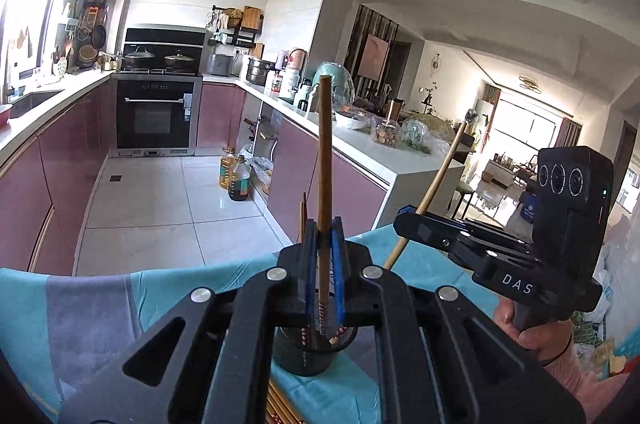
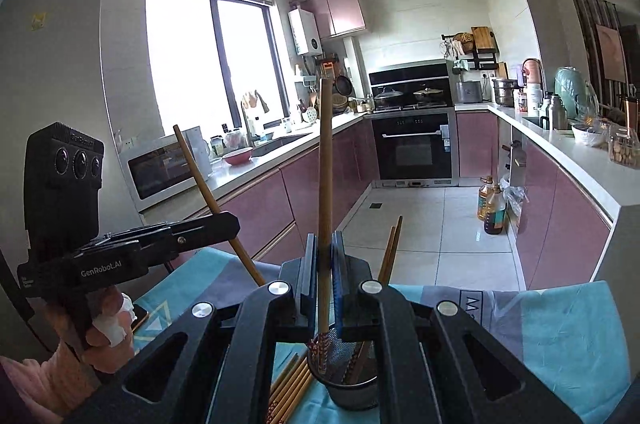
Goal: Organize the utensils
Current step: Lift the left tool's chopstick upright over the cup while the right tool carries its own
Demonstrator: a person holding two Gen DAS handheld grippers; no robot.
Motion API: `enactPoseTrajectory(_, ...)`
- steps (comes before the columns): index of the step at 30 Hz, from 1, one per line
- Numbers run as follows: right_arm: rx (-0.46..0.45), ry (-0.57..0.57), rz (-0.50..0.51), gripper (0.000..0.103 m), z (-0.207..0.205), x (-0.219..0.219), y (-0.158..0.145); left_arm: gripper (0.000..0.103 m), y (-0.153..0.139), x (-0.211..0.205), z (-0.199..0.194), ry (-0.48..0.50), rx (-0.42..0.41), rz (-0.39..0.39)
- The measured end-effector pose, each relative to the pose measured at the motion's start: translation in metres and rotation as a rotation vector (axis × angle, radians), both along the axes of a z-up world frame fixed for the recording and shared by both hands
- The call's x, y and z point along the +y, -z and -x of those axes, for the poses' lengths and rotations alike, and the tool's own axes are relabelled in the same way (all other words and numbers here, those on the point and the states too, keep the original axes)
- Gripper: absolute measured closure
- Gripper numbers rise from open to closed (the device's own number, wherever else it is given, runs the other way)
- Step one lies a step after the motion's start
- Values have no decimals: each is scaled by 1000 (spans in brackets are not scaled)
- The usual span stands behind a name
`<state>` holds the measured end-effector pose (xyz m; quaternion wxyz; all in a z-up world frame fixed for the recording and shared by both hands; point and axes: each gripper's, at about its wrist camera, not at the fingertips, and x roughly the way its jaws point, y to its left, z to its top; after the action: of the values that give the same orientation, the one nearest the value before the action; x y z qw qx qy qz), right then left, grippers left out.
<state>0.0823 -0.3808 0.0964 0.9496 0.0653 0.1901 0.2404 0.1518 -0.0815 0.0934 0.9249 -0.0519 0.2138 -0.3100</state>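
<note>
My left gripper (image 1: 323, 248) is shut on a wooden chopstick (image 1: 325, 159) held upright, its patterned lower end dipping into a black mesh holder (image 1: 310, 352) on the teal cloth (image 1: 168, 288). My right gripper (image 2: 323, 256) is shut on another chopstick (image 2: 325, 167), also upright with its lower end inside the mesh holder (image 2: 352, 384). Each gripper shows in the other's view, the right one (image 1: 404, 218) and the left one (image 2: 232, 220), with its chopstick tilted. Several loose chopsticks (image 2: 290, 390) lie beside the holder. Two more stand in it (image 2: 390, 252).
The cloth covers a table at the kitchen's near end. Pink cabinets and white counters (image 1: 360, 143) run down both sides, with an oven (image 2: 414, 147) at the far end. Oil bottles (image 1: 236, 175) stand on the tiled floor.
</note>
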Motion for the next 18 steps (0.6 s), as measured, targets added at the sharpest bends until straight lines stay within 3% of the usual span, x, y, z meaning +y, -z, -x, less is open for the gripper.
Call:
enactPoseTrajectory(7,56,20,17,97,-21,3,20,96,20,-20,-11,-9,46,-98)
enactPoseTrajectory(18,221,-4,66,97,-50,16,61,96,62,-38,-26,42,144,-215)
